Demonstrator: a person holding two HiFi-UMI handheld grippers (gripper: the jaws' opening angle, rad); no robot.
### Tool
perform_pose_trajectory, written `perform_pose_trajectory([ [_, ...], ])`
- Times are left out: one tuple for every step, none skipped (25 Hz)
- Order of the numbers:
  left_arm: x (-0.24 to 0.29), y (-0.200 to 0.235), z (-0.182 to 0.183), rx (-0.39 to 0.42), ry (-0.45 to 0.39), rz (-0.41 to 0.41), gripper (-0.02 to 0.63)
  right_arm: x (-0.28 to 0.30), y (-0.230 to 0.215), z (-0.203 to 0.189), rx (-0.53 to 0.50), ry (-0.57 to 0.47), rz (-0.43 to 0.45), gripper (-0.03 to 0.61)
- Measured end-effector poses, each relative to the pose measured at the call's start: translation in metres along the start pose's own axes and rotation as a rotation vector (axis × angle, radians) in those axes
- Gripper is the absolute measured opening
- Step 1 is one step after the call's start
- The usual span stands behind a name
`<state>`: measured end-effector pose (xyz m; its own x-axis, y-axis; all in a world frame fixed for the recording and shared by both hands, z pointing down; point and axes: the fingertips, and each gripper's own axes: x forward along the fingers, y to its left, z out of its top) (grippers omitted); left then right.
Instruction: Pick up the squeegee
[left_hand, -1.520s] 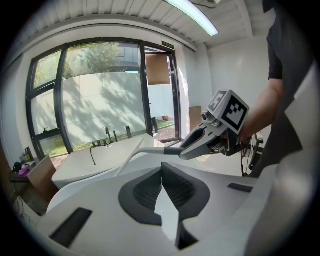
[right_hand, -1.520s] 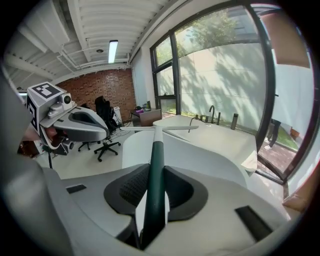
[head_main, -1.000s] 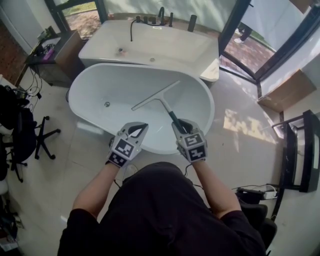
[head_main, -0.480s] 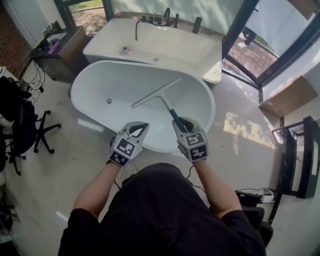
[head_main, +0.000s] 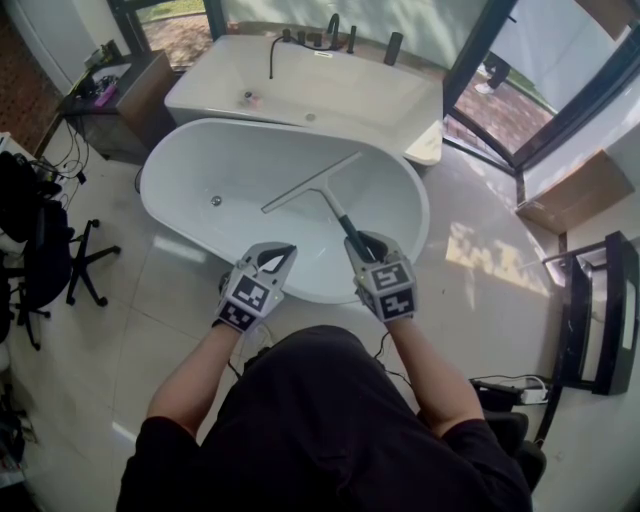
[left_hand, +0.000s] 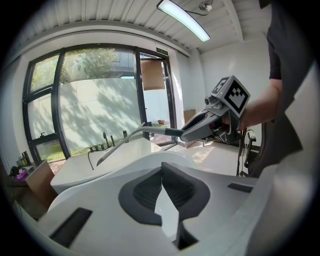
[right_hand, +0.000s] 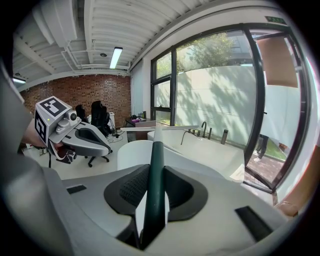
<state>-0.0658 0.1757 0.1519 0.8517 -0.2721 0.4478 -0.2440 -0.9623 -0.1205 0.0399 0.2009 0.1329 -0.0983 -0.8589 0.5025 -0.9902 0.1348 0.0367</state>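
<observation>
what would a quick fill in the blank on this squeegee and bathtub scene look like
1. The right gripper is shut on the squeegee, gripping it by its dark ____.
2. Between the jaws of the left gripper there is ____.
3. The squeegee's blade reaches out over the nearer white bathtub, which is ____ in shape, unlike the rectangular tub behind it.

Missing words: handle; nothing; oval

The T-shaped squeegee (head_main: 310, 186), dark-handled, pale-bladed, hangs tilted over the bathtub (head_main: 240, 150).
</observation>
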Motion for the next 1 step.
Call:
perform_pose_trajectory([
  [-0.0001,0.0001,-0.0006,0.001,0.001,-0.001,0.0,0.0002,0.0003,0.0003,0.0,0.0,0.0,0.097],
])
